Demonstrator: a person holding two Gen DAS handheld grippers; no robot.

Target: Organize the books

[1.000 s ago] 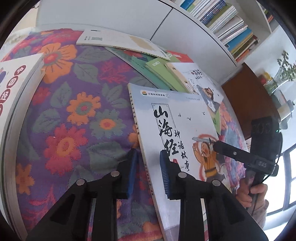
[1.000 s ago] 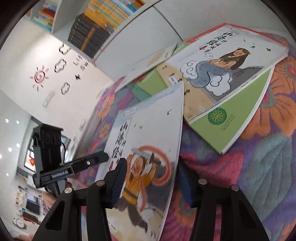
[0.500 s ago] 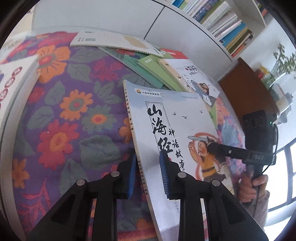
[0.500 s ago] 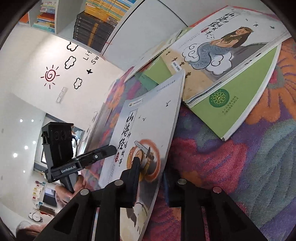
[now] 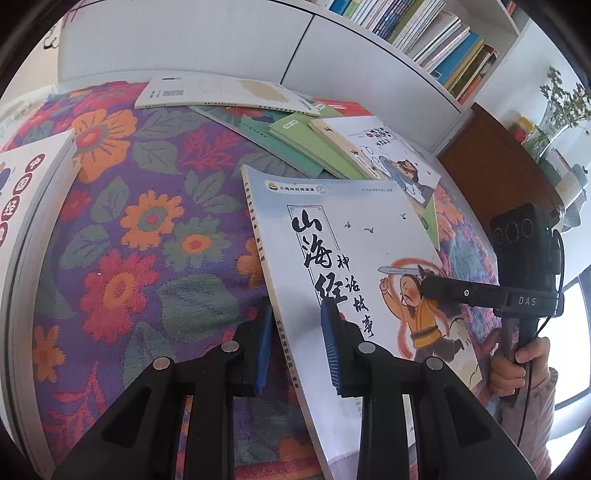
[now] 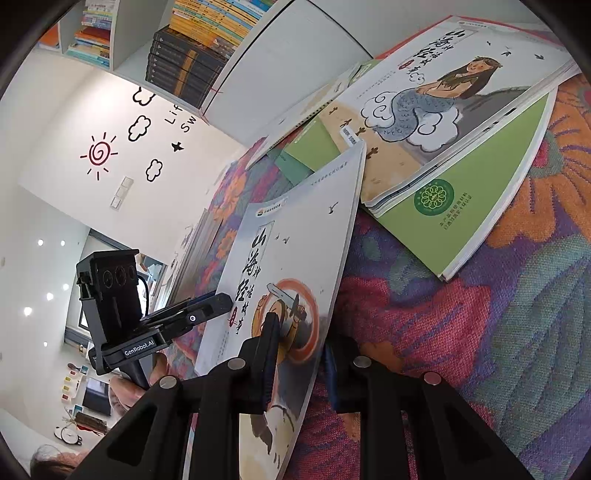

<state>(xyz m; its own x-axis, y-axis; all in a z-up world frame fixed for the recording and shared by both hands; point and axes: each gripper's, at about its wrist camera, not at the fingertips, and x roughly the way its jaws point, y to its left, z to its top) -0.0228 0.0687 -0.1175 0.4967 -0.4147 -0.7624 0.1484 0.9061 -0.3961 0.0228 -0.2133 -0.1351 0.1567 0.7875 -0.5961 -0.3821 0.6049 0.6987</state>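
A pale blue-grey picture book with a sword-bearing figure (image 5: 351, 254) is lifted off the floral tablecloth (image 5: 147, 229). My left gripper (image 5: 295, 347) straddles its spine edge with a gap still showing between the jaws. My right gripper (image 6: 299, 362) is shut on the book's opposite edge (image 6: 295, 258). The right gripper also shows in the left wrist view (image 5: 436, 286), and the left gripper in the right wrist view (image 6: 218, 304). A spread of books lies beyond, topped by a mermaid-cover book (image 6: 443, 96).
A thick white book (image 5: 26, 206) lies at the table's left edge. A white cabinet (image 5: 221, 40) stands behind the table, with filled bookshelves (image 5: 424, 33) above. A brown side table (image 5: 491, 158) stands at right.
The book has tilted up off the cloth. My right gripper closed from wide open onto its edge. My left gripper stayed around the spine edge.
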